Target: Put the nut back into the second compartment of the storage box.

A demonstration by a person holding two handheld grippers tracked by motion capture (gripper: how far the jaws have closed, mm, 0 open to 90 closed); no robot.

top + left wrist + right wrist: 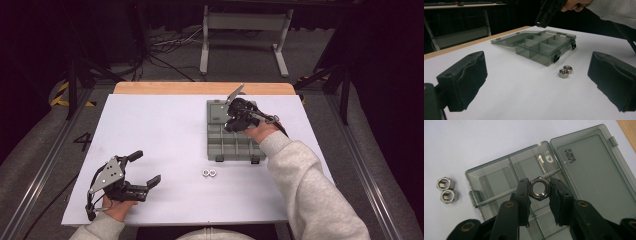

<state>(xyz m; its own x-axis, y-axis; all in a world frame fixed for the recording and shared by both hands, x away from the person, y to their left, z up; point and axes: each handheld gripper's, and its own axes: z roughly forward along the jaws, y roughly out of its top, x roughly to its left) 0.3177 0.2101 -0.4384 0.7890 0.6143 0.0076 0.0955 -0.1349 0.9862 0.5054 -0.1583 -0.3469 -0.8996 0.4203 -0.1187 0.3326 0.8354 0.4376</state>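
Nut (539, 188): a shiny steel hex nut, pinched flat-to-flat between the right gripper's (539, 195) black pads and held in the air above the open box.
Risk: the grip rests on two narrow faces of smooth metal, so the nut could likely twist or squirt out if the jaws ease unevenly; released from this height it may bounce off a divider into the wrong compartment or onto the table.
Box (499, 177): a smoky, see-through plastic organiser with thin dividers, its lid (596, 167) folded flat open beside it; the compartments in sight look empty.
Spare nuts (209, 173): two more lie touching each other on the white table (150, 130), just in front of the box's latched edge.
Left gripper (142, 169): jaws spread wide, holding nothing, resting low on the table well apart from the box; a stray sweep could scatter the pair.
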